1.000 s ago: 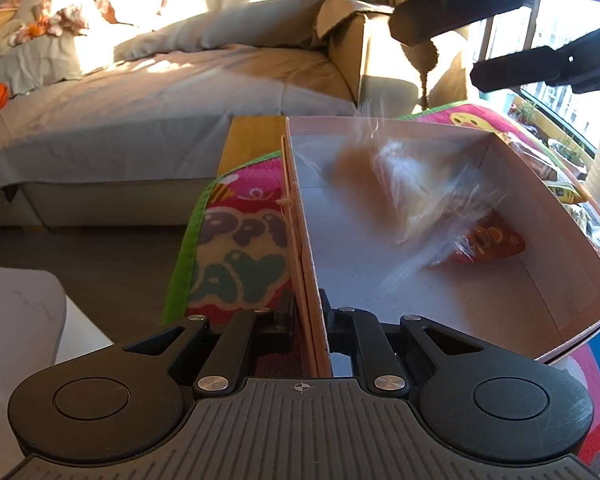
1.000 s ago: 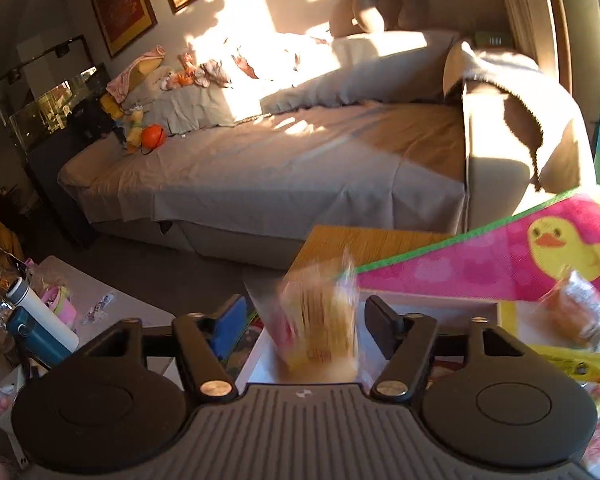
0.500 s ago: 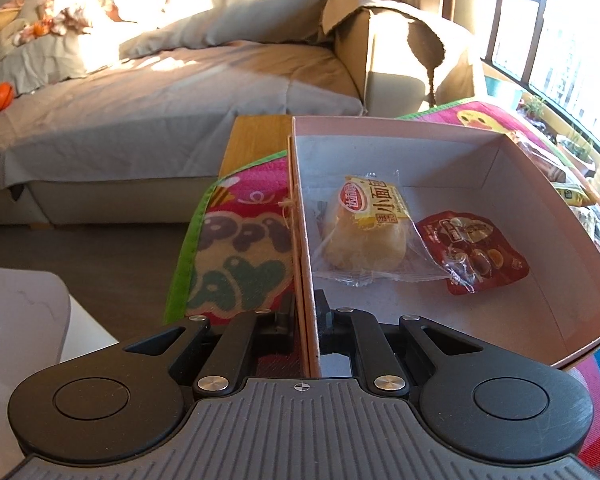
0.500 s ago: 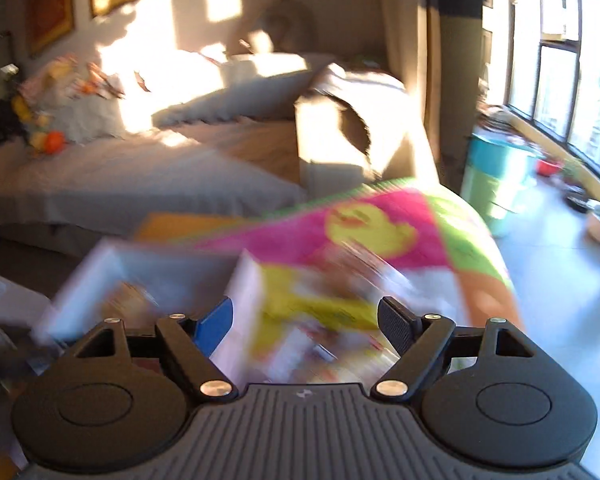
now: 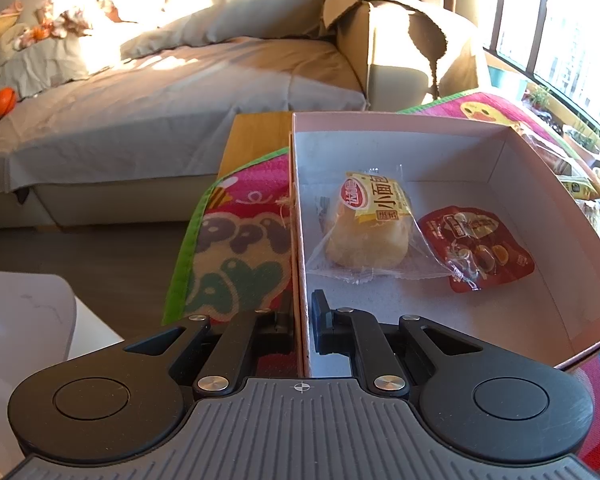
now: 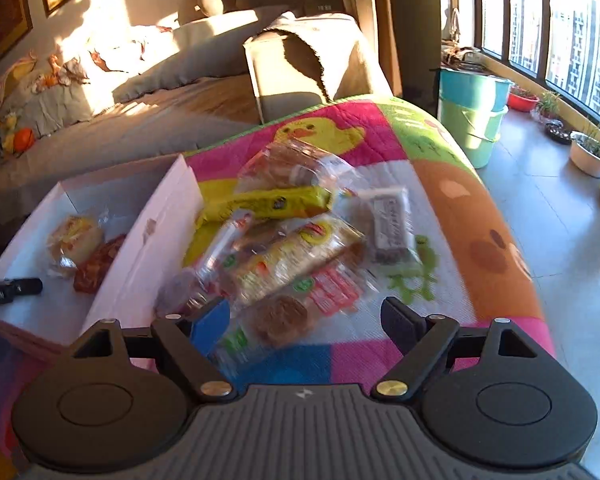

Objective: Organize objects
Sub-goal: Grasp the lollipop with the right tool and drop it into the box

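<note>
The left claw (image 5: 302, 316) is clenched on the left wall of a shallow pink box (image 5: 532, 200), steadying it on the colourful play mat (image 6: 452, 200) that covers the bench. Inside the box lie two snacks: a wrapped small bread (image 5: 370, 226) at the centre and a red snack packet (image 5: 478, 248) touching it at 3 o'clock. To the right of the box, the right claw (image 6: 304, 316) is released and empty, hovering over the unsorted snack pile (image 6: 300, 248). The pile holds roughly seven or eight packets; blur prevents an exact count. The sorting step looks early on. The next move probably calls for lowering onto one near packet at 12 o'clock and closing on it alone.
</note>
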{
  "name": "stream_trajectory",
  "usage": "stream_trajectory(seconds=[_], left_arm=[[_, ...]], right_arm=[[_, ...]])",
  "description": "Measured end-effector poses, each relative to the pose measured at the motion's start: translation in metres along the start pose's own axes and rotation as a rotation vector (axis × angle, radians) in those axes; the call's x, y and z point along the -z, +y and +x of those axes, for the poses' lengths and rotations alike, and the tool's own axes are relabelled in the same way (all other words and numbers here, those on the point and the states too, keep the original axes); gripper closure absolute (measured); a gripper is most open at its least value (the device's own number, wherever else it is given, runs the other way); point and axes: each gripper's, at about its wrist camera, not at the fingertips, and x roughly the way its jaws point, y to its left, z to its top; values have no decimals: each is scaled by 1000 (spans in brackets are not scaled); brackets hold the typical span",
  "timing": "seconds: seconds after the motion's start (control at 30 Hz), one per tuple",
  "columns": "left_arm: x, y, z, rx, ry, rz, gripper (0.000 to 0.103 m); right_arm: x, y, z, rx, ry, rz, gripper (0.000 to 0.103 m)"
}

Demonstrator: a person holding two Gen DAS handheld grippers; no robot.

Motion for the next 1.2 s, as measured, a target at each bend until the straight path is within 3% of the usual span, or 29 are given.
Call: stream_trajectory(seconds=[0.07, 0.2, 0.27, 0.47, 0.57, 0.67, 0.7, 0.77, 0.83, 0.87, 0.93, 1.0, 1.07, 1.2], left_arm=[[0, 1, 0, 2, 1, -3, 92], [0, 1, -1, 5, 1, -3, 92], [1, 1, -1, 7, 0, -5, 92], [3, 5, -6, 21, 0, -13, 92], [3, 6, -8, 27, -6, -17, 92], [4, 7, -8, 30, -9, -16, 92], [4, 7, -8, 31, -9, -16, 92], [4, 6, -8, 33, -9, -17, 92], [3, 7, -8, 35, -9, -19, 92], [4, 7, -8, 35, -10, -20, 92], [4, 7, -9, 36, -13, -20, 93], [4, 7, -9, 36, -14, -18, 93], [3, 6, -10, 35, -16, -14, 93], [3, 6, -15, 30, -23, -16, 93]], right_arm=[[-6, 13, 4, -22, -20, -27, 21], [-18, 36, 20, -55, -24, -72, 38], [-24, 40, 34, -56, -12, -74, 40], [-27, 38, 49, -94, 68, -90, 73], [-15, 37, 30, -99, 90, -160, 74], [2, 26, 14, -126, 168, -182, 76], [9, 24, 9, -111, 182, -212, 84], [19, 20, -5, -49, 163, -296, 85], [23, 15, -19, 40, 129, -329, 84], [24, 10, -26, 45, 116, -310, 82], [22, 3, -42, 1, 95, -251, 67], [25, 7, -55, -27, 57, -228, 30], [29, 17, -55, -55, 57, -225, 24], [44, 43, -31, -81, 100, -229, 25]])
